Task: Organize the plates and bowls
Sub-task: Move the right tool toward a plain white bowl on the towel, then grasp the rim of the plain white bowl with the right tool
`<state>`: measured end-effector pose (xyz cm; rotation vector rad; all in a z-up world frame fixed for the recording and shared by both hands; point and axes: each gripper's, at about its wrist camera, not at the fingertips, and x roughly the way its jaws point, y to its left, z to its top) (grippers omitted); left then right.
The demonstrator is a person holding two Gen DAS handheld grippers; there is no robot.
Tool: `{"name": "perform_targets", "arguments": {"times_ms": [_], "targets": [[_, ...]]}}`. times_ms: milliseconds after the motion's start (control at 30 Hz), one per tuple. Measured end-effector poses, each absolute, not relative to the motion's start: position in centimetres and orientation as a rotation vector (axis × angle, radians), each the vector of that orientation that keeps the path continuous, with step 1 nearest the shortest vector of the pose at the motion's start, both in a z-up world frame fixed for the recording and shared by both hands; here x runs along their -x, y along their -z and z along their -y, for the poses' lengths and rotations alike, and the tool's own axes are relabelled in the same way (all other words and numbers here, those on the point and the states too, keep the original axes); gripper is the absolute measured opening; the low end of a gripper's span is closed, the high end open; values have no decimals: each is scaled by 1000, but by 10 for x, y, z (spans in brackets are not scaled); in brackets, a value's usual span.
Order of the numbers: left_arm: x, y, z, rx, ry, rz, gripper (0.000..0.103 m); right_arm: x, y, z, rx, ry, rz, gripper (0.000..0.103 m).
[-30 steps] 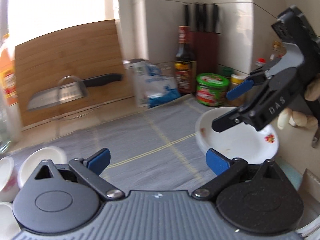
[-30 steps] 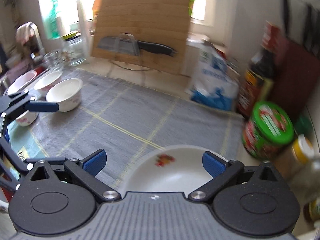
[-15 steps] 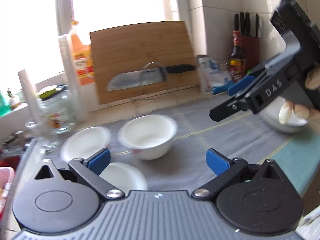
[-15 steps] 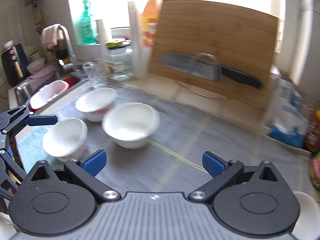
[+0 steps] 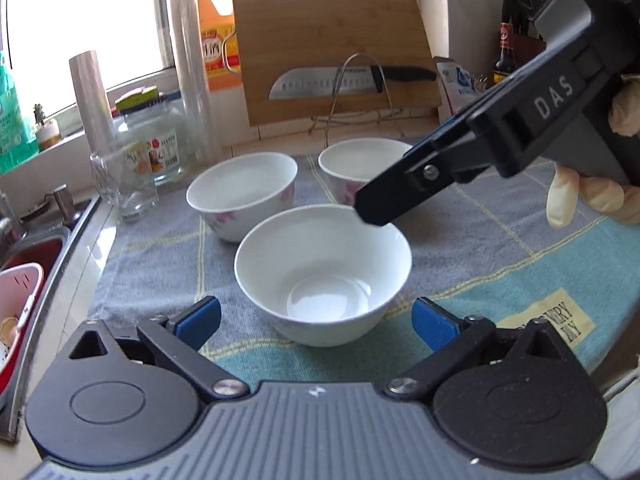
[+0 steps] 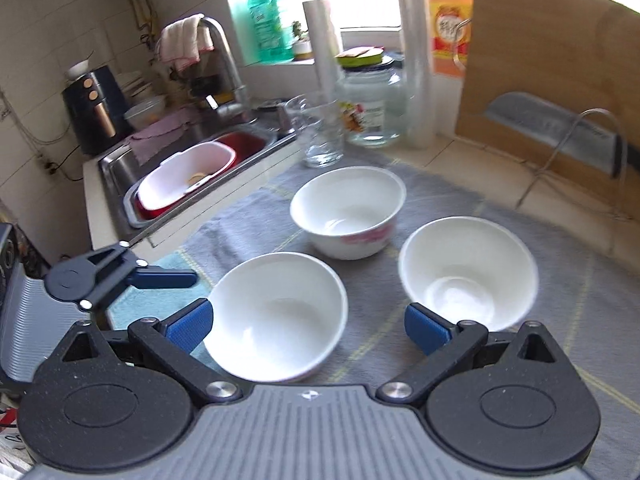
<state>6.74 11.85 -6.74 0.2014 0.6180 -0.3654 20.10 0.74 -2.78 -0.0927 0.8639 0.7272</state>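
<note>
Bowls of white glazed china, three in all, stand upright on a grey cloth mat with thin yellow lines [image 5: 460, 248] spread over the kitchen counter. Going left to right in the left wrist view: a stainless sink [image 5: 24, 240] with a pink plastic basin [image 5: 16, 300], a clear drinking glass [image 5: 124, 184], then the floral-patterned white bowl at the left rear [image 5: 242, 196], the plain white bowl nearest the camera [image 5: 323, 274], and the white bowl at the right rear [image 5: 362, 166], partly hidden behind the right gripper. The three bowls sit close together without touching.

The left gripper [image 5: 316, 322] has its blue-padded fingers spread wide to either side of the nearest bowl, holding nothing. The right gripper [image 6: 308, 326] likewise has its jaws wide apart and empty, above the gap between the nearest bowl and the right rear bowl; a gloved hand [image 5: 592, 196] holds it. Behind, a bamboo cutting board [image 5: 336, 52] leans upright with a black-handled kitchen knife [image 5: 344, 82] on a wire rack.
</note>
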Motion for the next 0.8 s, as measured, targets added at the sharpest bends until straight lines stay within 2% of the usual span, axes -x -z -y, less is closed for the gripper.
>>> {"name": "perform_targets", "arguments": {"times_ms": [167, 333, 533, 800], "targets": [[-70, 73, -118, -193, 372, -616, 100, -214, 43, -20, 90, -756, -908, 102], [-72, 74, -116, -199, 384, -609, 98, -226, 54, -27, 76, -775, -954, 94], [-74, 74, -116, -205, 398, -604, 87, -234, 62, -32, 78, -780, -986, 83], [-76, 73, -117, -203, 413, -598, 87, -239, 62, -33, 46, -788, -998, 79]]}}
